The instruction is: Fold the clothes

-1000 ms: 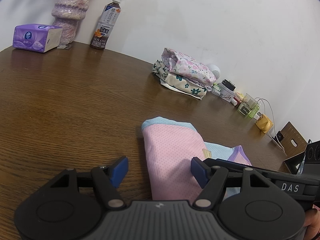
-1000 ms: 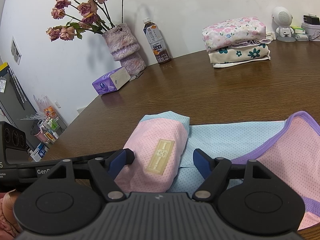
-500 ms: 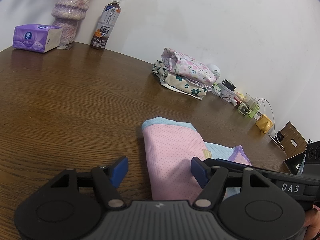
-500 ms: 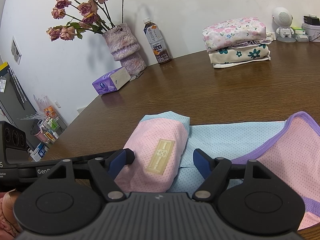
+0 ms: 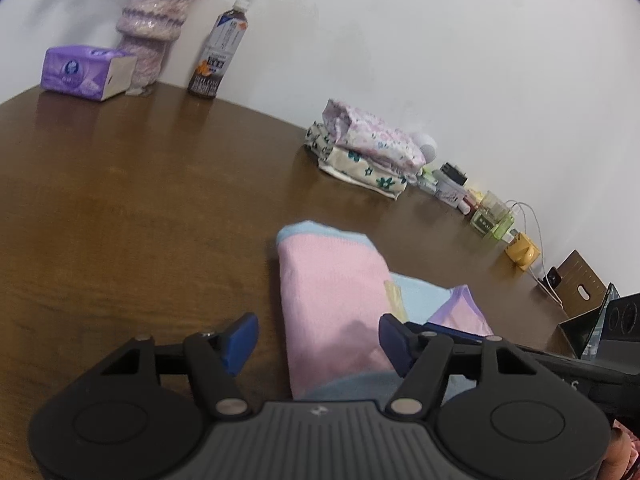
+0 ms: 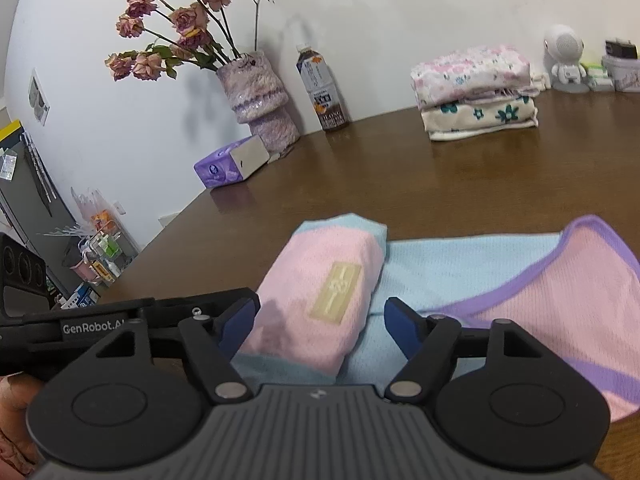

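Note:
A pink and light-blue garment with purple trim [image 6: 460, 276] lies on the brown table. Its left part is folded into a pink bundle [image 6: 320, 292] with a beige label [image 6: 336, 292]; the bundle also shows in the left wrist view [image 5: 332, 296]. My left gripper [image 5: 316, 340] is open, its blue fingertips either side of the bundle's near end. My right gripper [image 6: 320, 328] is open too, straddling the same bundle from the other side. Neither grips the cloth.
A stack of folded floral clothes [image 6: 476, 92] sits at the back by the wall. A tea bottle [image 6: 322, 88], a vase of dried roses [image 6: 256, 100] and a purple tissue pack [image 6: 230, 162] stand at the back left. Small bottles and a charger [image 5: 492, 216] line the wall.
Both grippers have shifted slightly; the views tilted a little. The garment has not moved and both grippers stay open.

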The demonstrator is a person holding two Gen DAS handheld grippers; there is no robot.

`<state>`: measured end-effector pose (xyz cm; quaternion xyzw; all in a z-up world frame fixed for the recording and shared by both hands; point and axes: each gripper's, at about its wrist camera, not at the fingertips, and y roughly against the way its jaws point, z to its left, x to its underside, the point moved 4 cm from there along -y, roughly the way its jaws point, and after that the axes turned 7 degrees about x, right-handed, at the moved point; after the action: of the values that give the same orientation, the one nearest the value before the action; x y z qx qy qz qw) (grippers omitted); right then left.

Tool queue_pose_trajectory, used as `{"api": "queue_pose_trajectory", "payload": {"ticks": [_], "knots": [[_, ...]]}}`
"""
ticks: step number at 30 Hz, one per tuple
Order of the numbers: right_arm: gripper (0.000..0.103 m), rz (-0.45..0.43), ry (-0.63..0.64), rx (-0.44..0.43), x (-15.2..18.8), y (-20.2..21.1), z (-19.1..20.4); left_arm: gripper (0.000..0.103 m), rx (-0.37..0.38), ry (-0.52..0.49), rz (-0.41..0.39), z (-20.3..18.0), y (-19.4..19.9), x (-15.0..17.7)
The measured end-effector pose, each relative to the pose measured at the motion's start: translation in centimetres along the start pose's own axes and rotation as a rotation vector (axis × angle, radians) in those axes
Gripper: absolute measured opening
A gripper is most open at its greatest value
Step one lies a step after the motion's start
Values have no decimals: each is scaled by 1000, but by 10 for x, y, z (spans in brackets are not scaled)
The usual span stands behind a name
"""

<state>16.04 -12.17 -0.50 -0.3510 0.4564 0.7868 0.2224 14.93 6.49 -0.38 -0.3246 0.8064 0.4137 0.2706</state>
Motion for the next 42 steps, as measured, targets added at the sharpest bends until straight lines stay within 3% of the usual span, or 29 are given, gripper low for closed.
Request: {"api": "queue_pose_trajectory", "payload": {"ticks": [6,11,18,21,25,27,30,31,32,35,39,42], "knots": [[57,13,-6,7,4,-4,1,55,23,16,0,2,0,2],[44,22,-8,2,7,-6,4,36,50,40,24,4,-3,5],[33,25,-10,-3,8,-9,5,20,49,56,26,4,-5,6],[32,24,-12,-12,8,-9,5,22,42,77,25,5,-5,4],[42,4,-37,-16,3,-6,0,43,34,95,2,6,-6,-3],[42,-8,-52,-7,-3,-6,-3,45,28,95,-12,5,-8,-8],[42,6,-92,-15,-10,-14,-9,38,21,90,-18,4,-13,-12],[42,13,-99,-17,-10,-17,-10,25,24,91,-14,4,-15,-11],[40,17,-95,-16,-9,-19,-9,21,27,93,-9,5,-17,-10],[34,27,-84,-15,-7,-23,-8,22,31,108,-16,8,-17,-10],[41,17,-86,-17,-6,-19,-8,46,11,121,-31,9,-10,-10],[45,3,-83,-15,-5,-14,-9,51,1,123,-29,10,-6,-7]]}}
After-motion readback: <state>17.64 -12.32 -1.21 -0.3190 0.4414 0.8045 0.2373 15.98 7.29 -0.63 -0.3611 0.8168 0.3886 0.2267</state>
